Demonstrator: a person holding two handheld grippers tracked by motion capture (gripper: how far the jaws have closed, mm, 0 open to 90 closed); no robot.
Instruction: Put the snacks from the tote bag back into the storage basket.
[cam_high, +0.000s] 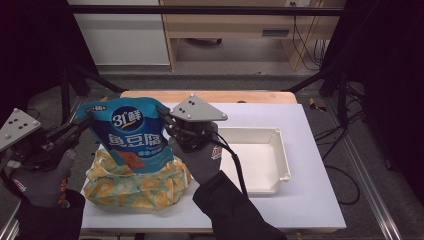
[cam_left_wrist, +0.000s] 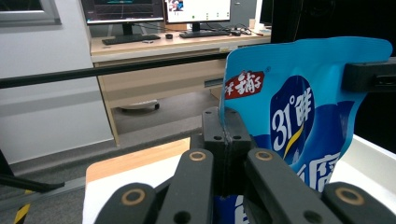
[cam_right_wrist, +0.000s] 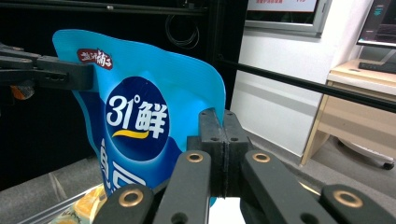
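Observation:
A blue snack pouch (cam_high: 131, 135) with white lettering hangs upright above the table, held by its two top corners. My left gripper (cam_high: 89, 120) is shut on the pouch's left edge, and in the left gripper view the jaws (cam_left_wrist: 225, 135) pinch the pouch (cam_left_wrist: 299, 107) tightly. My right gripper (cam_high: 164, 116) is shut on the pouch's right top corner. In the right gripper view its jaws (cam_right_wrist: 224, 135) clamp the edge of the pouch (cam_right_wrist: 140, 112). Under the pouch lies a yellow patterned bag (cam_high: 135, 190) on the white tabletop.
A white tray (cam_high: 284, 155) sits on the right half of the white table surface (cam_high: 300, 200). A wooden strip (cam_high: 210, 95) runs along the table's far edge. Black frame bars and cables stand around the table, with a desk and monitors (cam_left_wrist: 154, 9) beyond.

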